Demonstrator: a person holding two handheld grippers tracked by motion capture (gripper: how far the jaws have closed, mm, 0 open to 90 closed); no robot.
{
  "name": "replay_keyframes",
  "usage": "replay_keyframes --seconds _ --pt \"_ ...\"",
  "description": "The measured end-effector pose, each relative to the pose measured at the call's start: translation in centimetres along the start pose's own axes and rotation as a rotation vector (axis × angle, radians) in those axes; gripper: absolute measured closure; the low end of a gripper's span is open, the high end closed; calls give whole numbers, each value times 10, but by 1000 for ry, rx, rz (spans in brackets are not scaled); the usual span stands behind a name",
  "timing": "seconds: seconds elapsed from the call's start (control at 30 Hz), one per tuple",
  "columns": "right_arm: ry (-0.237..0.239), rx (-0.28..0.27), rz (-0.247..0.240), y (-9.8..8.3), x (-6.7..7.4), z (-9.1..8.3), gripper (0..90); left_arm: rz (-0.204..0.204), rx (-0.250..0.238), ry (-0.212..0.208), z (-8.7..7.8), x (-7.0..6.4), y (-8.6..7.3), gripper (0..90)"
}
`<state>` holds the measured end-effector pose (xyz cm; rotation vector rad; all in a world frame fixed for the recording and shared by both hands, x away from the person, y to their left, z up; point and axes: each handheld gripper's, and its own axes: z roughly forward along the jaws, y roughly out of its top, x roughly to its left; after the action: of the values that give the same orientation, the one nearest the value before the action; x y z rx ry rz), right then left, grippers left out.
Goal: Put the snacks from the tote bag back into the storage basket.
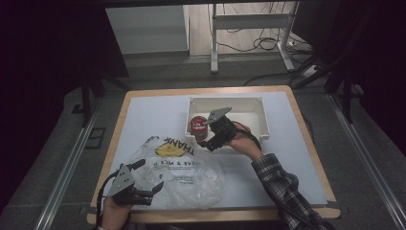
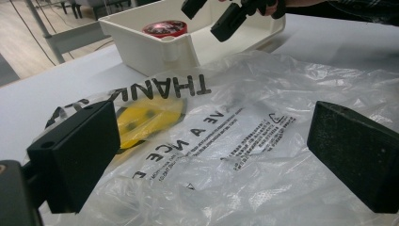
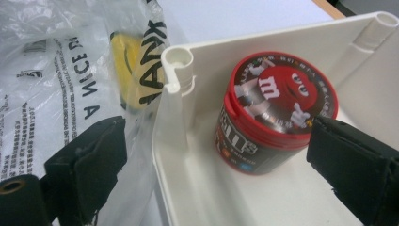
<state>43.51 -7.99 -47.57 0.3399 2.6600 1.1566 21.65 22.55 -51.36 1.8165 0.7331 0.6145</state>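
1 white plastic bin on the table. 1 red-lidded candy tub, standing upright in the bin's corner. 1 clear plastic bag w/ black print, lying flat beside the bin; 1 yellow item inside it, can't tell what. 2 handheld grippers: left gripper over the bag, right gripper at the bin's edge; 2 black jaws each, both pairs apart. 1 table.
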Motion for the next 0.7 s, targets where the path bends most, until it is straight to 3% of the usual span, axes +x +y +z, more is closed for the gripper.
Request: replay_keyframes --seconds 0.23,0.7 --pt "13 -12 26 -4 3 -5 38 -2 -4 -1 -1 0 0 29" --pt "1 -43 20 -10 9 -17 37 -5 -7 -12 -1 0 0 29"
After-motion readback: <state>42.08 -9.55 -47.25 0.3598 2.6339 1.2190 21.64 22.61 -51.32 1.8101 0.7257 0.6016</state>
